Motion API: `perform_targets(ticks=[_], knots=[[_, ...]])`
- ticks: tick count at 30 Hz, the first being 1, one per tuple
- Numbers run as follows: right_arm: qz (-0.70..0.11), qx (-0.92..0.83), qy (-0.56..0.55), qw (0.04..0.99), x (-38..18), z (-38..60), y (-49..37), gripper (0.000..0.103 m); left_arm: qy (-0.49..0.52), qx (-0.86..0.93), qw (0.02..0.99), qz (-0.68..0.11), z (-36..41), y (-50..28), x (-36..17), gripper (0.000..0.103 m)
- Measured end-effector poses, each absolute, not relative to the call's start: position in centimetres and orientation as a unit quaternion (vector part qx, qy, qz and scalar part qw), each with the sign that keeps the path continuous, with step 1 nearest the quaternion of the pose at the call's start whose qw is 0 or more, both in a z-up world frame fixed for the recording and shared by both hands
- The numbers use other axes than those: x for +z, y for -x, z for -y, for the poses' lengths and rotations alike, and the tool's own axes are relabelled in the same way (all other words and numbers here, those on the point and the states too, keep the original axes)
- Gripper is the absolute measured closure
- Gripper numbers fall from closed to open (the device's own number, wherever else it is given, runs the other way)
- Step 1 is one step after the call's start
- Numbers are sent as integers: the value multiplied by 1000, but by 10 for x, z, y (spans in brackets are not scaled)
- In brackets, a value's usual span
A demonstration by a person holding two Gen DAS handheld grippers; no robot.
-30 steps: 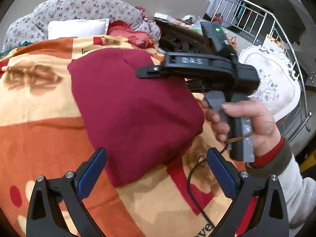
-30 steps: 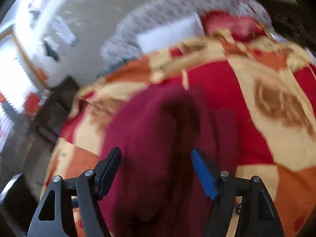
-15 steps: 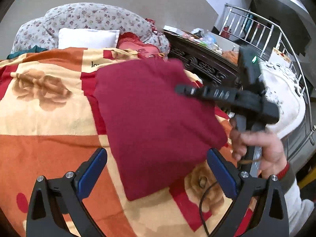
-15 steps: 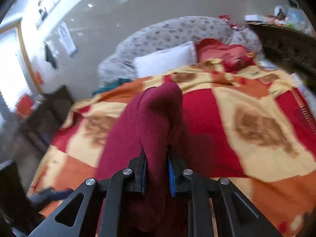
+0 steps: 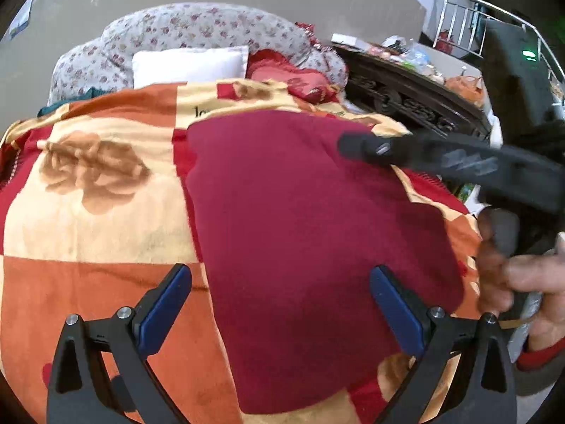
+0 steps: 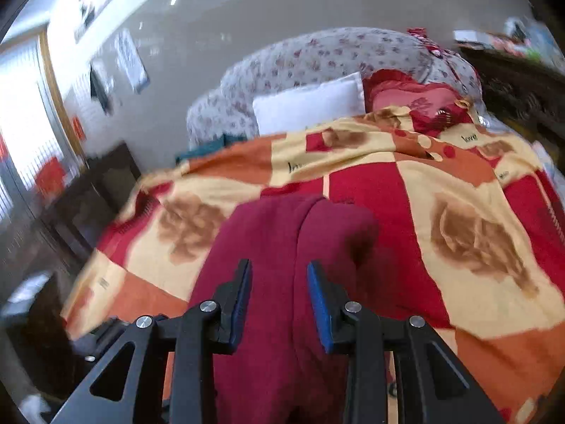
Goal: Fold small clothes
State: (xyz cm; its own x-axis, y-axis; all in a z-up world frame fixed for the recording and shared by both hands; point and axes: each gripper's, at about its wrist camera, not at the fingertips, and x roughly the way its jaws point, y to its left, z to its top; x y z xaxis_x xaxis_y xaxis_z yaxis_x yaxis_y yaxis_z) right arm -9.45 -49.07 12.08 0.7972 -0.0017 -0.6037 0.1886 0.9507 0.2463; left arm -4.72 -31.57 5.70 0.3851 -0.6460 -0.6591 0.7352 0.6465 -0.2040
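A dark red folded garment (image 5: 310,233) lies on the patterned orange, red and cream blanket (image 5: 91,212). My left gripper (image 5: 280,304) is open, its blue pads either side of the garment's near edge, above it. My right gripper (image 6: 279,304) is partly open with a fold of the garment (image 6: 282,233) between its pads; the pads do not press it. In the left wrist view the right gripper's body (image 5: 459,162) reaches over the garment's far right corner, held by a hand (image 5: 519,282).
A white pillow (image 5: 187,67) and a floral cushion (image 5: 197,31) lie at the bed's head with a red cushion (image 5: 282,74). A dark carved cabinet (image 5: 406,95) with clutter stands right of the bed. A metal railing (image 5: 459,10) is beyond it. Dark furniture (image 6: 88,190) stands at the left.
My right gripper, shut on a raised fold of the garment half a second ago, has opened and the fold has dropped lower. The left gripper has moved closer over the garment.
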Motion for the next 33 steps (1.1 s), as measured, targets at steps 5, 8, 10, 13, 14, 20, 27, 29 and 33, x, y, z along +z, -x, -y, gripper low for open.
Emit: perform_targets(ticks=[5,8,10,13,14,20,27,29,33], knots=[[-359,-115,-124,918,83,509,60,74,-77,-407,829,-374,323,45,46,2],[-352,-94,-169,916,83,526,69,73,-78,-407,827,-379,323,45,44,2],[-343,-79,-170,920,94,520,85,71,-79,-406,829,-377,322,45,43,2],[-338,-74,-143,927,108,501,113,69,-77,-405,829,-377,322,46,42,2],[-339,-70,-136,928,108,495,123,68,-75,-405,829,-379,322,46,41,2],[-385,-97,-136,908,63,500,140,48,-79,-397,829,-386,323,49,39,2],[-303,-76,-231,922,76,530,165,8,-8,-413,826,-383,299,25,53,2],[-294,-78,-247,920,72,542,161,7,9,-409,822,-396,298,11,50,0],[-316,-39,-285,904,56,555,135,7,48,-425,799,-423,305,-8,34,0]])
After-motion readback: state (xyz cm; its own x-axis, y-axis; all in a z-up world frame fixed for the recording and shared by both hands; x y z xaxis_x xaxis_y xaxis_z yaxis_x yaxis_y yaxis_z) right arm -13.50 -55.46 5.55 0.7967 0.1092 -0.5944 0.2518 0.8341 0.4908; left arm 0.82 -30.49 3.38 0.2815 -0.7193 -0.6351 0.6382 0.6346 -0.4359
